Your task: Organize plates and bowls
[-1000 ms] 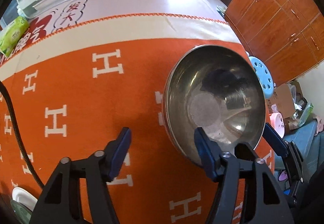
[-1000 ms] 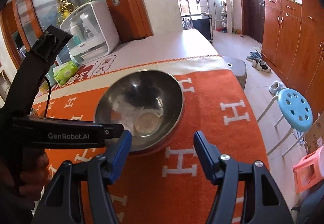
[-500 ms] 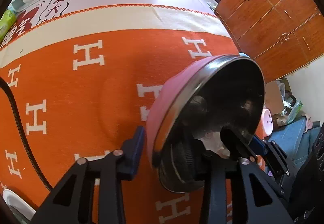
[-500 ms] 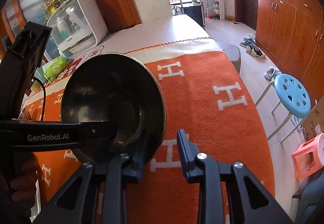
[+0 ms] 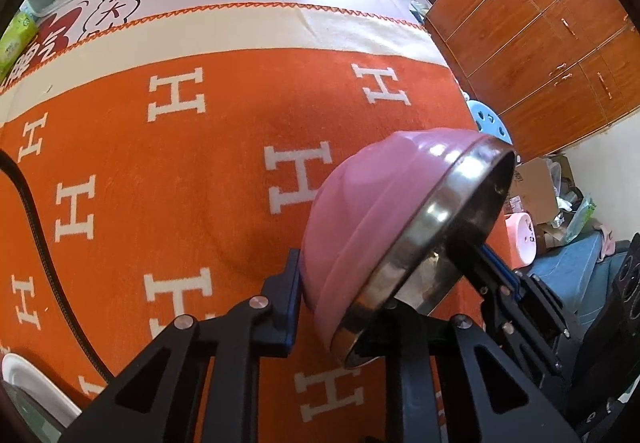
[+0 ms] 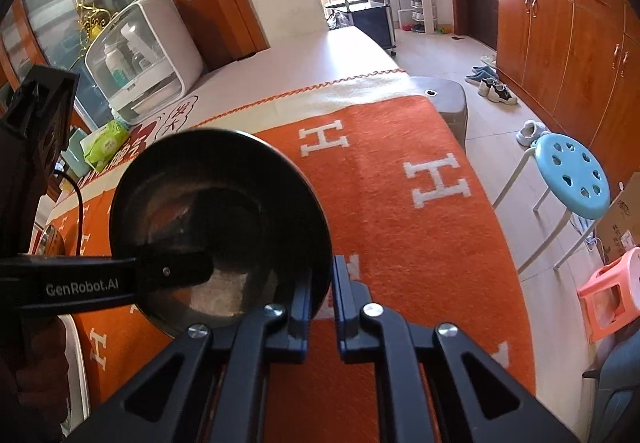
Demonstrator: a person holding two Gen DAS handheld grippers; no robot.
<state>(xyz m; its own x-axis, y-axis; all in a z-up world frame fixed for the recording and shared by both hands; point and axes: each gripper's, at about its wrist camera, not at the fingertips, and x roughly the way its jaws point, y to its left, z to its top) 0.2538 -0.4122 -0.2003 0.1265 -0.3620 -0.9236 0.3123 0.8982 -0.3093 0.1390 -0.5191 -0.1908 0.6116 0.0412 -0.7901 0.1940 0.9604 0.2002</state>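
Orange cloth with white H letters covered the table where I worked, and behind it I saw brown wooden cabinets, a blue stool and a small pink stool on the tiled floor. I held one bowl, pink outside and steel inside, with both grippers, and it was lifted above the cloth and tipped up on its edge. In the left wrist view its open mouth faced to the right and a little toward the camera, while the pink rounded bottom pointed to the left and up; the rim ran as a slanted line from lower left to upper right. In the right wrist view the dark steel inside faced almost straight to the camera. The left gripper was clamped on the lower part of the rim, one blue pad pressing on the pink outside and the other finger inside the bowl. The right gripper pinched the rim at the other side, with its left pad inside the bowl and its right pad behind the wall, the two fingers nearly together. At the left edge of the left wrist view, a white dish lay on the cloth, well apart from the bowl.
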